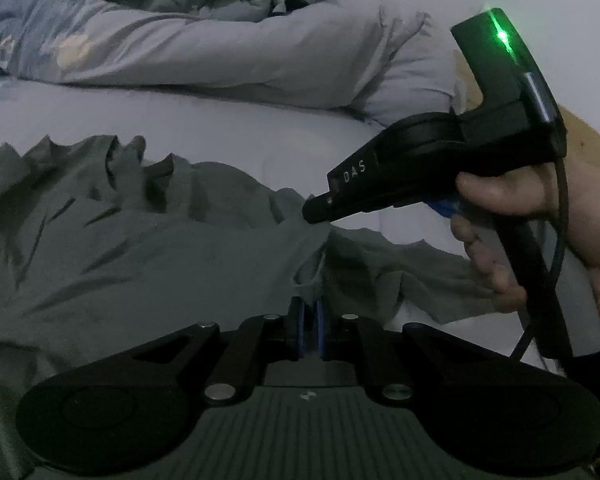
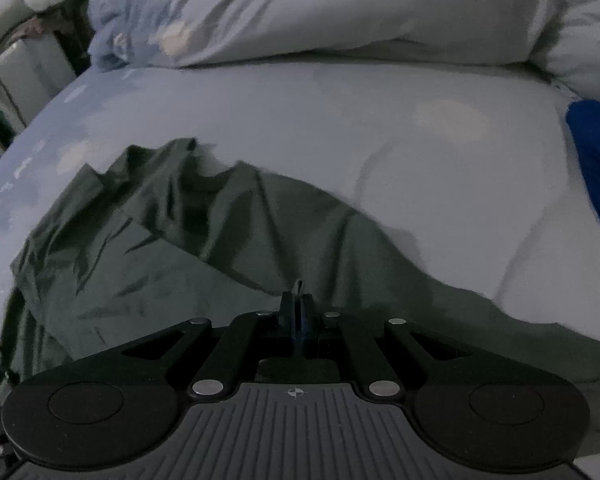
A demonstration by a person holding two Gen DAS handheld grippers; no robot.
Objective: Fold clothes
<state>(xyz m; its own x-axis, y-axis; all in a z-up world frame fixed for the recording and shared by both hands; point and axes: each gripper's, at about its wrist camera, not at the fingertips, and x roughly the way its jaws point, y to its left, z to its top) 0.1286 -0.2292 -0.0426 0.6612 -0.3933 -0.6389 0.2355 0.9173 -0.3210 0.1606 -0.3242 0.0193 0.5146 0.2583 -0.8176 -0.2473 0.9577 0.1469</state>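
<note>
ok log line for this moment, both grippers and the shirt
left hand-held gripper: shut on shirt | right hand-held gripper: shut on shirt | shirt: crumpled, on bed | fold: not yet done

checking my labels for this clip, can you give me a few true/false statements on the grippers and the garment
1. The left gripper is shut on the grey-green garment. True.
2. The right gripper is open and clear of the cloth. False: it is shut on a pinch of the garment.
3. The garment is neatly folded into a square. False: it lies wrinkled and spread on the bed.
4. A rumpled duvet lies beyond the garment. True.
5. In the left wrist view, a hand holds the other gripper's handle. True.
</note>
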